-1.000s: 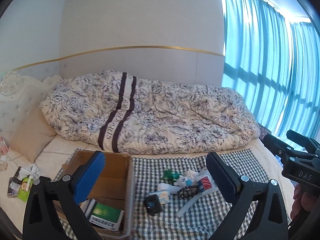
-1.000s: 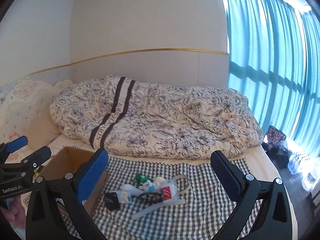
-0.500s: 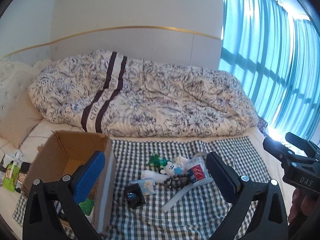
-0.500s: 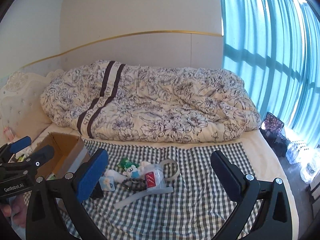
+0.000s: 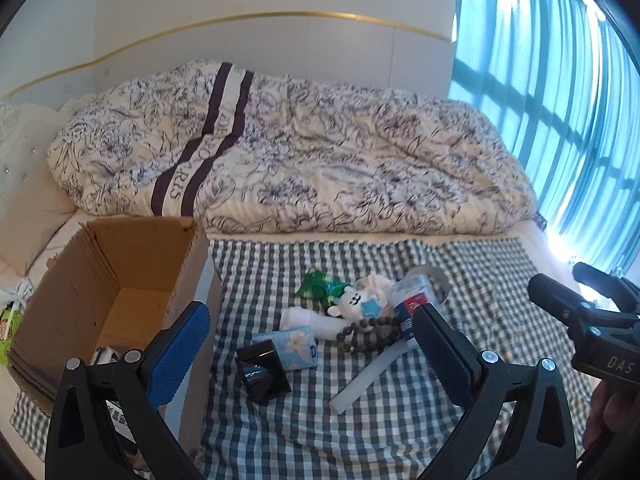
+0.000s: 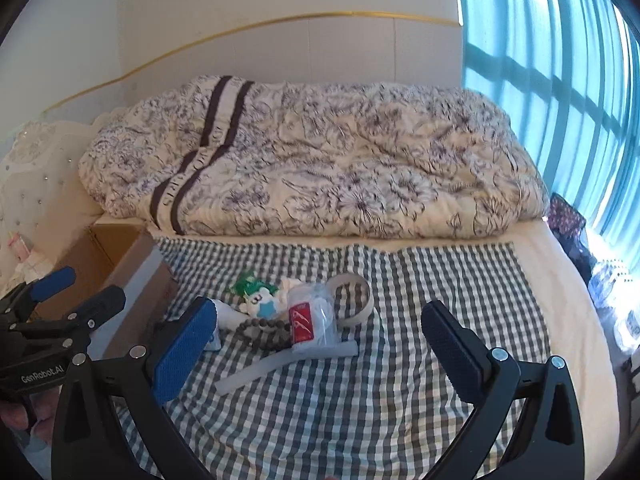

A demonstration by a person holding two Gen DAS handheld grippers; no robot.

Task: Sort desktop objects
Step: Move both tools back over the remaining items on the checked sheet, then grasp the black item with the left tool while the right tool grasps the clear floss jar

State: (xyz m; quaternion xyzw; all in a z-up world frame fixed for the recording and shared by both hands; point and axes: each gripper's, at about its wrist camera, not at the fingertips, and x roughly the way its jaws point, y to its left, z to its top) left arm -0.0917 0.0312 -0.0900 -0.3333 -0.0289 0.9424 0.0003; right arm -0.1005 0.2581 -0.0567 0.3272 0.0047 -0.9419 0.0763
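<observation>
A corrugated cardboard box (image 5: 120, 280), open-topped, sits at the left edge of the woven checked cloth (image 5: 320, 420). Right of the box lies a cluster: round tape roll (image 6: 354, 298), plush bear (image 5: 356, 304), beaded string (image 5: 366, 332), glossy black cube (image 5: 262, 372) (nearest the box). Left gripper (image 5: 310, 350) and right gripper (image 6: 320, 340) hover empty, fingers spread wide.

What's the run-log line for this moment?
left claw: open, empty | right claw: open, empty | clutter pile: on checked cloth | cardboard box: open, left of pile

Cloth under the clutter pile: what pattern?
Dark grey and white gingham check on the cloth; clearest in the right wrist view.
</observation>
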